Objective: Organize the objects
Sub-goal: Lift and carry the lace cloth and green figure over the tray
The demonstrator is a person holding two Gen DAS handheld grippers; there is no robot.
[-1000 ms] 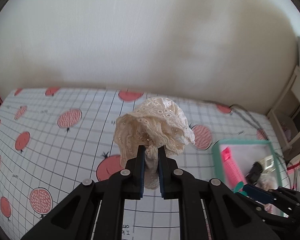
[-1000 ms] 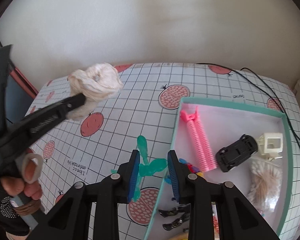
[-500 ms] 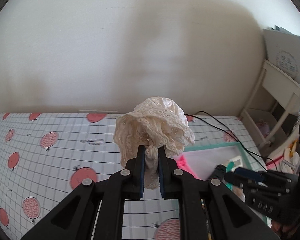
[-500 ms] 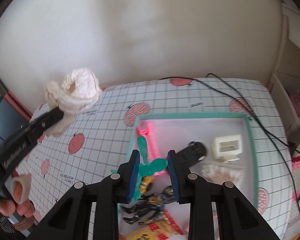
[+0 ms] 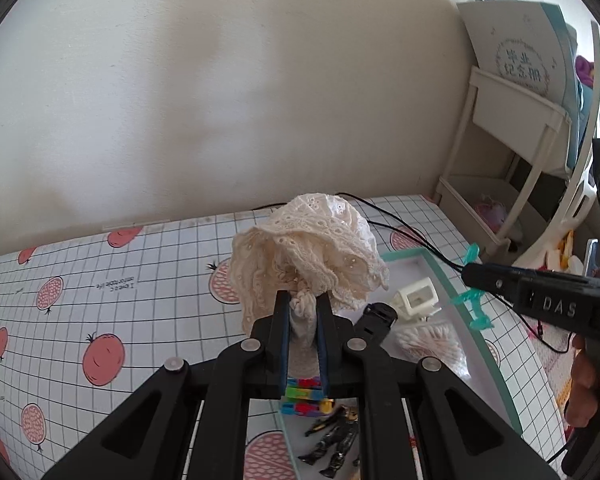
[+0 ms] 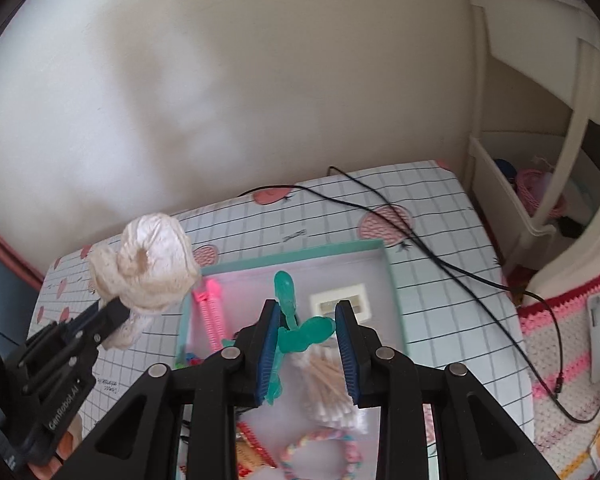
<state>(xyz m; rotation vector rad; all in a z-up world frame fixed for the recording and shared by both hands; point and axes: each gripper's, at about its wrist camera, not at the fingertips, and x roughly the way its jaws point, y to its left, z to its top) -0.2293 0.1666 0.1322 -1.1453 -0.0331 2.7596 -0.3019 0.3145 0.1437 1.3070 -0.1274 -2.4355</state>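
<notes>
The left gripper (image 5: 303,316) was clamped on a lace scrunchie (image 5: 308,256), in the air above the tray (image 6: 394,300). The right gripper (image 6: 308,344) stood apart, a green toy (image 6: 296,328) against its left finger, over cotton swabs (image 6: 324,384).

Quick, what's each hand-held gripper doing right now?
Left hand-held gripper: shut on the lace cloth.
Right hand-held gripper: open, green toy against one finger.

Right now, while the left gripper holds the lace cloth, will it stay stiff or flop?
The lace cloth is probably floppy: its folds bunch and droop around the left gripper. It seems light, since a pinch on one knotted end carries it. Its eyelet holes might snag.
</notes>
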